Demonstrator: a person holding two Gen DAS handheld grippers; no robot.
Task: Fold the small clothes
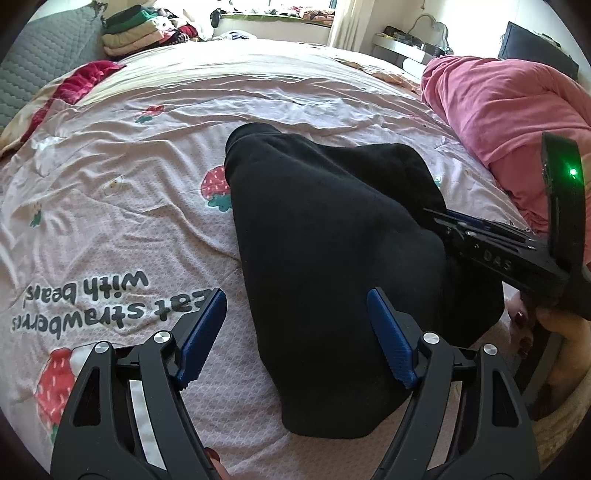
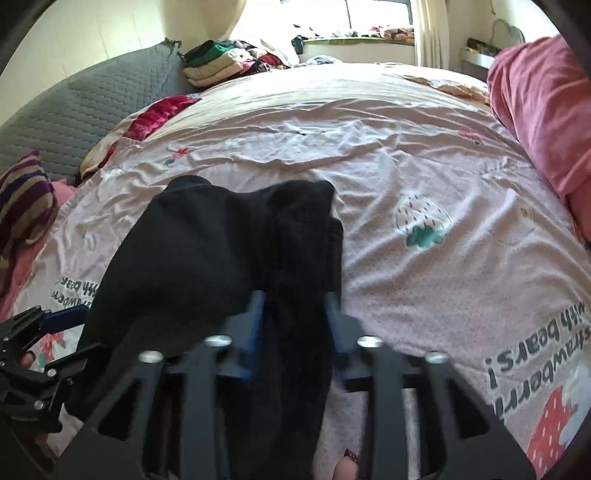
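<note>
A black garment point(image 1: 325, 229) point(image 2: 192, 251) lies folded lengthwise on the pink strawberry-print bedsheet point(image 1: 129, 206) point(image 2: 424, 166). My left gripper point(image 1: 295, 325) point(image 2: 86, 330) stands open above the garment's near left part, one blue pad over the sheet and the other over the cloth, pressing nothing. My right gripper point(image 2: 294, 315) point(image 1: 430, 212) reaches in at the garment's right side. It looks blurred in its own view. Its blue pads stand apart with a band of the black cloth lying between them.
A bunched pink duvet point(image 1: 498, 110) point(image 2: 535, 110) fills the bed's right side. A stack of folded clothes point(image 1: 133, 33) point(image 2: 218, 62) sits at the far left by a grey quilted cushion point(image 1: 37, 62) point(image 2: 74, 110). A striped cloth point(image 2: 22, 199) lies at the left edge.
</note>
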